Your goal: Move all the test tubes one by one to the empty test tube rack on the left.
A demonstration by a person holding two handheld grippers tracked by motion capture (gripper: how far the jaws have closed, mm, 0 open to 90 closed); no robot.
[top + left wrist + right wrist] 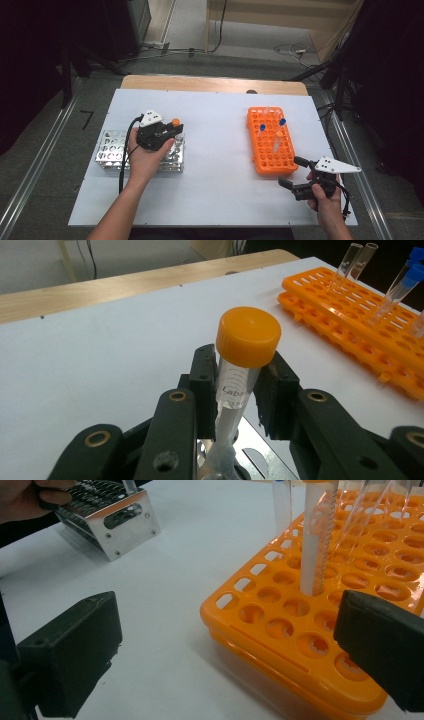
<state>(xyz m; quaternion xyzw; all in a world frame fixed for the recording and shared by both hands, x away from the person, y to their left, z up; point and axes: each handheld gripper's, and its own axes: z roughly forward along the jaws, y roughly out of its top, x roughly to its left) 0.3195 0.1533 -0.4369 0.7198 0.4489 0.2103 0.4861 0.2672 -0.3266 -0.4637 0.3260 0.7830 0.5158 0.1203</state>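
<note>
Partly hidden under the left hand (145,157), the metal rack (112,150) takes the orange-capped tube (240,385), clamped in the left gripper (240,390). Orange rack (272,145) holds several tubes, tops cropped. Right gripper (295,172) wide open, empty.

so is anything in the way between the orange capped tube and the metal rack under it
Nothing visible blocks it. The left gripper holds the orange capped tube upright, its lower end already at an open hole of the metal rack.
</note>
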